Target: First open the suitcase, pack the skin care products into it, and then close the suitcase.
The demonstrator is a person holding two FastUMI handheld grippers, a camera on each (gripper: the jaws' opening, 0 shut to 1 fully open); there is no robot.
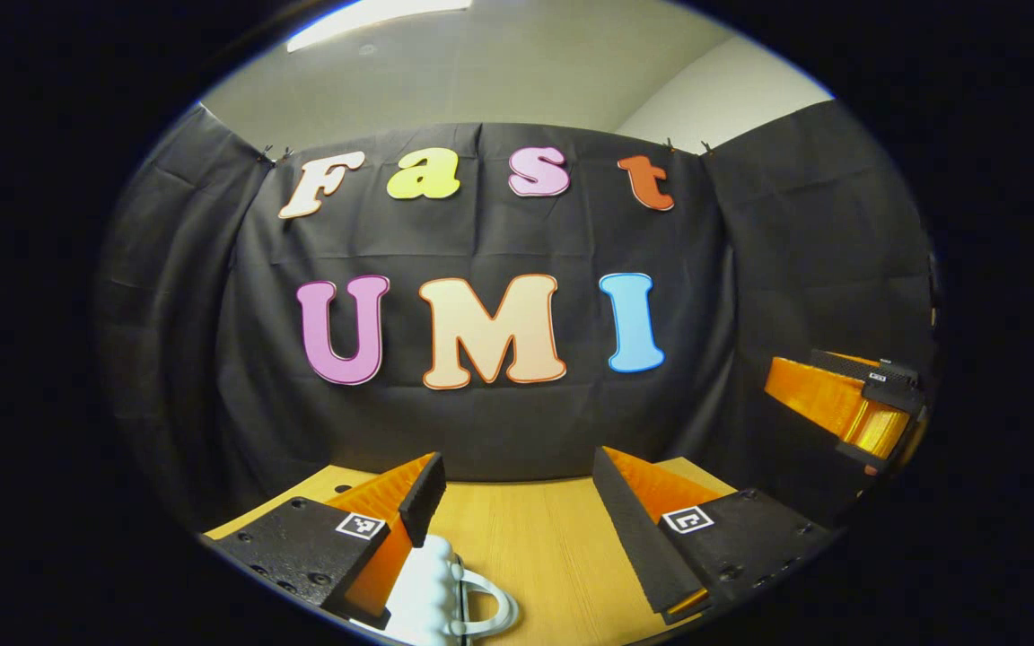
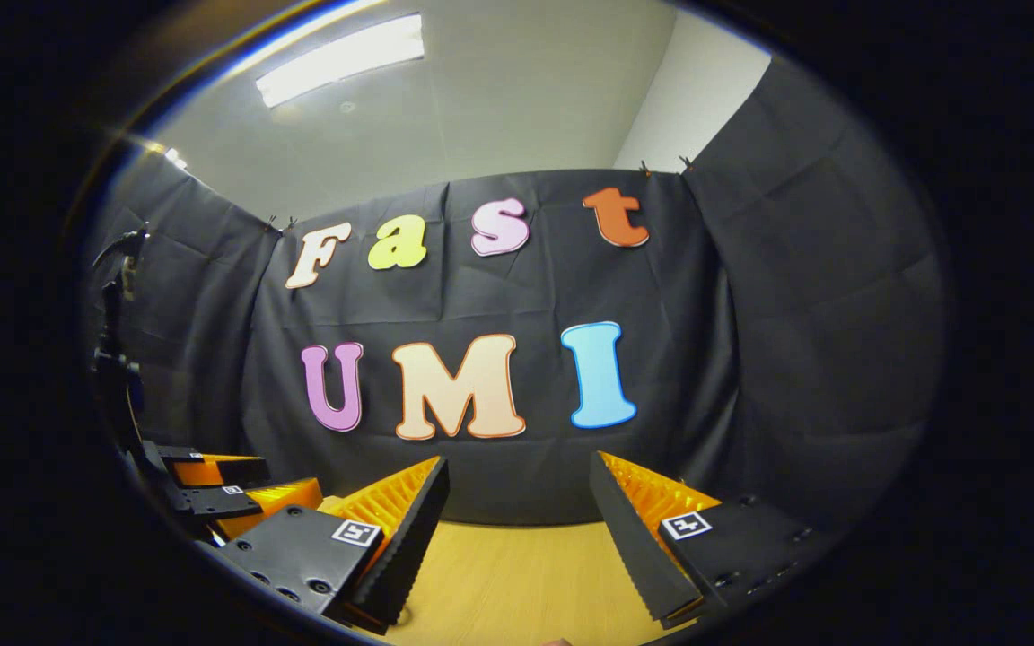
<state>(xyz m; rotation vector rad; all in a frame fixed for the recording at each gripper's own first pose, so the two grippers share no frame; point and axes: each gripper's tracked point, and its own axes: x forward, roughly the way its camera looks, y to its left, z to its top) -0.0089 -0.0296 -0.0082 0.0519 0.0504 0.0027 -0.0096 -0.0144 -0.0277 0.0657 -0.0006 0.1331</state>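
In the left gripper view my left gripper (image 1: 517,467) is held open above the wooden table (image 1: 535,538), with nothing between its fingers. A white ribbed item with a loop-shaped part (image 1: 441,592) lies low in that view, just beside the left finger; what it is I cannot tell. My right gripper (image 2: 519,467) also stands open over the table (image 2: 499,574), its fingers empty. Each gripper appears in the other's view: the right gripper (image 1: 849,404) far right, the left gripper (image 2: 230,493) low at the left.
The black cloth wall (image 1: 499,422) rises close behind the table's far edge and wraps round both sides. A dark stand (image 2: 113,359) rises at the left in the right gripper view.
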